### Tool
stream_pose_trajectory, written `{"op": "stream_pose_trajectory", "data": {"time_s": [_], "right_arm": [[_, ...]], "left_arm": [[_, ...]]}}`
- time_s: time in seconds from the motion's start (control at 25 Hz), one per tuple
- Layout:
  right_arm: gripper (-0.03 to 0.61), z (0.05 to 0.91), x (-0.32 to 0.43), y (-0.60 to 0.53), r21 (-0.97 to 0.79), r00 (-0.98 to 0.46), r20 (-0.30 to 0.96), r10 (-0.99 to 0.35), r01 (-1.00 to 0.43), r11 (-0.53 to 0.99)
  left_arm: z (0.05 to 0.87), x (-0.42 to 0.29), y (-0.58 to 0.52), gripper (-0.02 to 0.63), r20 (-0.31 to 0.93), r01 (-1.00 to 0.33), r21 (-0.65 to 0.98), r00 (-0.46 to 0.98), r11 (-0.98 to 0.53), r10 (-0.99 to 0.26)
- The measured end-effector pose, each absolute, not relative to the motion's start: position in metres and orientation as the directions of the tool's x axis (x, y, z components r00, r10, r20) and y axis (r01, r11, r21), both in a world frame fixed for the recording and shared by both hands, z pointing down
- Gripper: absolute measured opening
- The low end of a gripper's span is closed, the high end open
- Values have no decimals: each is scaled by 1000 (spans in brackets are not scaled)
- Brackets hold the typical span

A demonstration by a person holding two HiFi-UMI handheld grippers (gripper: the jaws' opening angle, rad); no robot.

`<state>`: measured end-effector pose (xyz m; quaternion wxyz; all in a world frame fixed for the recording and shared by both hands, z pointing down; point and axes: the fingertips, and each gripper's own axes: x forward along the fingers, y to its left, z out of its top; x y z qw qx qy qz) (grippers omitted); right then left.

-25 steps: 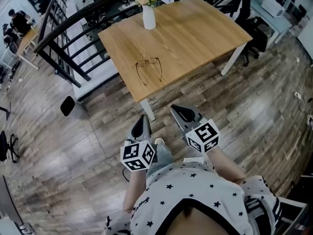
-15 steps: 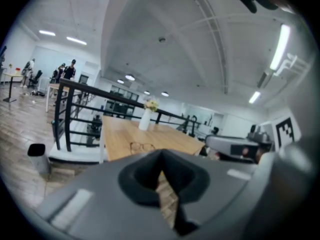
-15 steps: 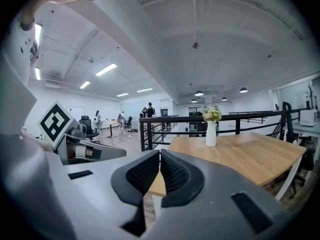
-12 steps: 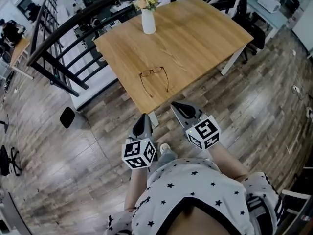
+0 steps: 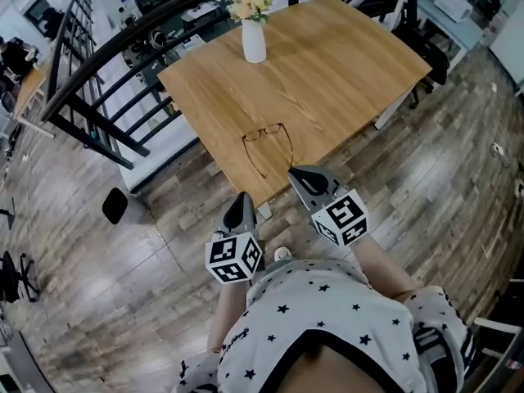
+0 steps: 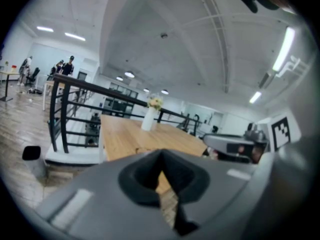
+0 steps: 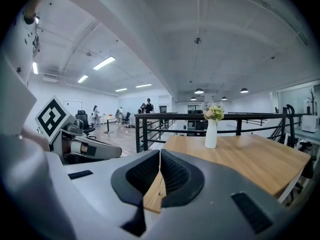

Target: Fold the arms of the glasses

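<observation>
Thin dark-framed glasses (image 5: 268, 142) lie on the wooden table (image 5: 344, 56) near its front edge, arms unfolded and pointing toward me. My left gripper (image 5: 240, 203) hangs over the floor just short of the table's near corner, jaws shut and empty; in the left gripper view (image 6: 160, 156) the pads meet with nothing between them. My right gripper (image 5: 304, 177) is at the table's front edge, just below and right of the glasses' arm tips, apart from them. In the right gripper view (image 7: 160, 156) its ribbed pads touch at the tip and hold nothing.
A white vase of flowers (image 5: 254, 39) stands at the table's far side. A black railing (image 5: 106, 72) runs behind and left of the table. A white table leg (image 5: 264, 211) sits by the left gripper. A small black object (image 5: 115, 205) lies on the plank floor.
Both grippers have moved forward toward the table together, and the table and glasses sit closer to them in the head view. Both stay shut.
</observation>
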<state>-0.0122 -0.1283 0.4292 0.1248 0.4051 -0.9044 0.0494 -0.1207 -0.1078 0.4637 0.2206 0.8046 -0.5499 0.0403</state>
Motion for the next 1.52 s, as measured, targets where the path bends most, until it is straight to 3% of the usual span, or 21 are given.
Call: {"op": "stream_pose_trajectory", "data": {"time_s": [0.36,0.84,1.52], "right_arm": [[18,450,-24,-174,89,-616,340,-710,-731,677],[18,505,-27,-250,217,-614,515,-599,-583,783],[18,574,-47,-313,317,-583,729,-357,-174,932]], "left_arm": [[466,-131,-144,7,307,-898,309,407,-314,-860],[487,-133,-190,7,340,-918,319,342,-235,-876],[495,-131,-243,8,379,-940,330,212,-83,-901]]}}
